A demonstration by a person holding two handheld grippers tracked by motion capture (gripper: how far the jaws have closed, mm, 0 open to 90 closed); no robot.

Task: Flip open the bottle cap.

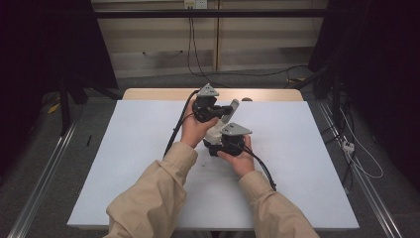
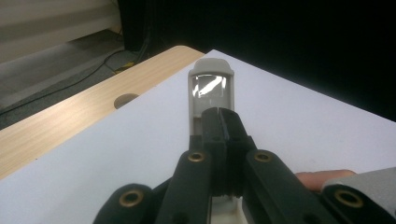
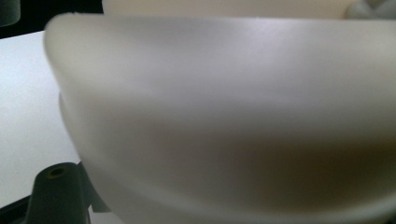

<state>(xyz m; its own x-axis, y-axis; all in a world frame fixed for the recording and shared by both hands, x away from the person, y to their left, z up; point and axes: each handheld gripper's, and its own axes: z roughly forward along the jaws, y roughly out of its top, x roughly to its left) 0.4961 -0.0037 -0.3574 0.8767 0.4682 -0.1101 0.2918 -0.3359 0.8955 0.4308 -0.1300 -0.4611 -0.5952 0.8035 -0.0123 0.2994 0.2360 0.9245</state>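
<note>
Plastic: grey-white device (image 1: 218, 130), stiff, smooth, likely light.
Place: above counter (image 1: 124, 148), between both grippers.
Left gripper (image 2: 219, 122): jaws pinching upright arm (image 2: 211, 86).
Right gripper (image 1: 229, 144): jaws clamp base; hold there.

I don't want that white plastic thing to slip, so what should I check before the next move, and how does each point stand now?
1. Left gripper shut on the white device's flap: ok.
2. Right gripper gripping the device's base: cannot tell, the base blocks its jaws.
3. Both hands at mid-table, away from the edges: ok.
4. White table cover flat: ok.
5. Cables free of the device: ok.
</note>
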